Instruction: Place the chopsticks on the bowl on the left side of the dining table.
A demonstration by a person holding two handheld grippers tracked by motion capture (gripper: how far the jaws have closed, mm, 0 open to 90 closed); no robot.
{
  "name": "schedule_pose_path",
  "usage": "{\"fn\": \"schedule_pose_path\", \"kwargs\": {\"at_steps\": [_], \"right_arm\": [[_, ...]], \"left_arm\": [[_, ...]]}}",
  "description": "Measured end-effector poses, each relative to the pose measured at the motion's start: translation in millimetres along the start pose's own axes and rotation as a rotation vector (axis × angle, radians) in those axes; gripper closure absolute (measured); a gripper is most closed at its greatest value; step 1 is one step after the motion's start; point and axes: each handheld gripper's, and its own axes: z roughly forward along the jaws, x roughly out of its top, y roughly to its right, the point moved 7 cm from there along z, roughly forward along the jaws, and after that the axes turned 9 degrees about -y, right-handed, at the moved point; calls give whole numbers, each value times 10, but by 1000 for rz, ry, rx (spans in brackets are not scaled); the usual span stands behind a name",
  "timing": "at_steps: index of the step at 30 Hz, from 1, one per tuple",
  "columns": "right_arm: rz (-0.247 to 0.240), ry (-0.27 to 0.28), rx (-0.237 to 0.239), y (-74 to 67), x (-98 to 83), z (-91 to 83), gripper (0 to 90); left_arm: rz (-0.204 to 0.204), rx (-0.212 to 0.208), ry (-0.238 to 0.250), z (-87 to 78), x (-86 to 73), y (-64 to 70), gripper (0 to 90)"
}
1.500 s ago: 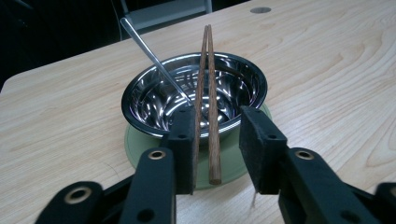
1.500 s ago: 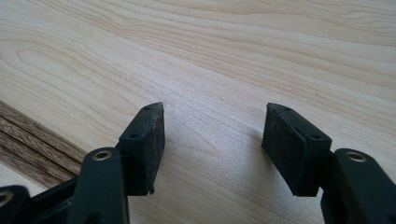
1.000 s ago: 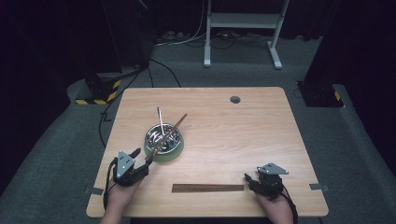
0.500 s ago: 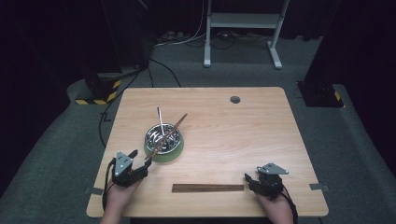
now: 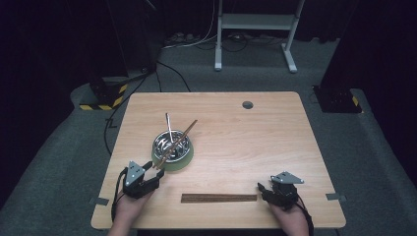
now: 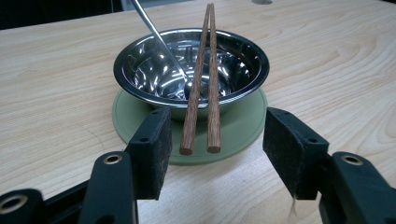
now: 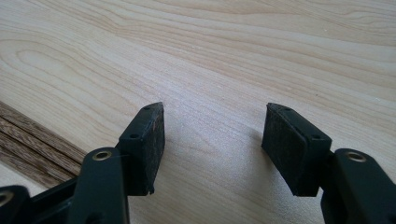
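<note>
My left fingers [image 6: 212, 154] stand spread either side of the chopsticks [image 6: 201, 84], just closing in, not yet touching, because their near ends jut off the bowl [image 6: 140, 60] rim; my right fingers [image 7: 212, 149] rest spread over bare table [image 7: 233, 56].

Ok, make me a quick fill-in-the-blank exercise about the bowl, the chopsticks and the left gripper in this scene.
1. The steel bowl stands on a round ____ mat.
2. The pair of chopsticks leans on the bowl's rim, its near ends between the left gripper's ____ jaws, which have just been closing.
3. A metal spoon rests ____ the bowl.
4. The dark wooden strip lies flat on the ____.

Missing words: green; open; in; table
</note>
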Motion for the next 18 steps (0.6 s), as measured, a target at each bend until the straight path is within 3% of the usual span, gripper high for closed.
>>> {"fn": "schedule_pose_path", "kwargs": {"at_steps": [2,4,6,10,18], "right_arm": [[0,0,0,0,0,0,390],[0,0,1,0,0,0,389],[-2,0,1,0,-1,-1,389],[-2,0,1,-1,-1,-1,389],[-2,0,1,-1,-1,-1,389]], "left_arm": [[-21,25,-18,51,-17,-10,474],[-35,25,-22,72,-29,-8,480],[-24,44,-23,84,-40,4,485],[-41,56,-19,103,-38,-22,532],[-36,58,-2,148,-17,12,634]]}}
